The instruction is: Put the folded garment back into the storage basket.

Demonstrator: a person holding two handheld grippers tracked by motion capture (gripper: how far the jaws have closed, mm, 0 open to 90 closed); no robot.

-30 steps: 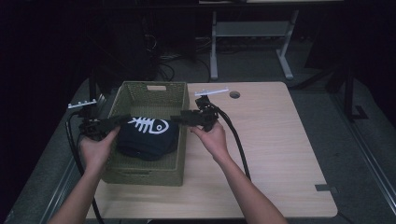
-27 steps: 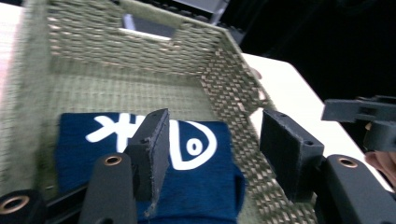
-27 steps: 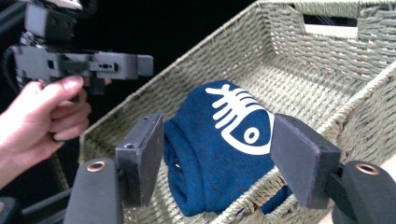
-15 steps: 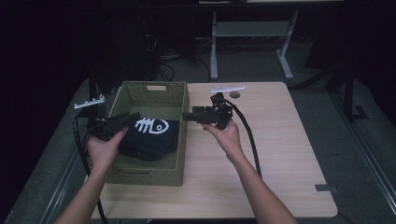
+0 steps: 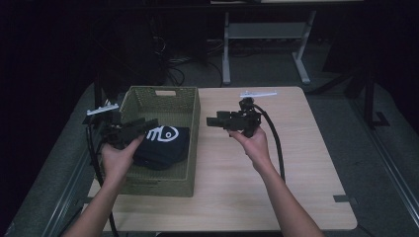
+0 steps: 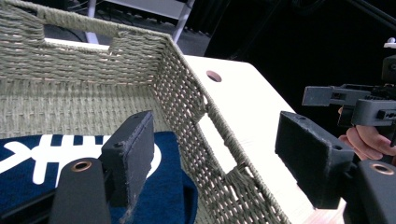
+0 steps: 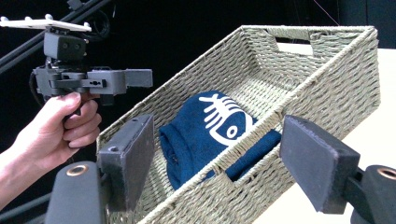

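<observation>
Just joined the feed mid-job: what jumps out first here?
A woven green basket stands on the left part of the wooden table, with a folded navy cloth bearing a white fish-skeleton print lying inside it. Both open grippers are empty: the left gripper above the basket's left side, the right gripper just right of it.

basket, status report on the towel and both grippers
Both grippers open, left gripper, right gripper. Folded navy towel lies in basket. Nothing obstructing.

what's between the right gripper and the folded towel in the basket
The woven basket's right side wall stands between the right gripper and the dark blue fish-print towel. The high view and the right gripper view both show it.
</observation>
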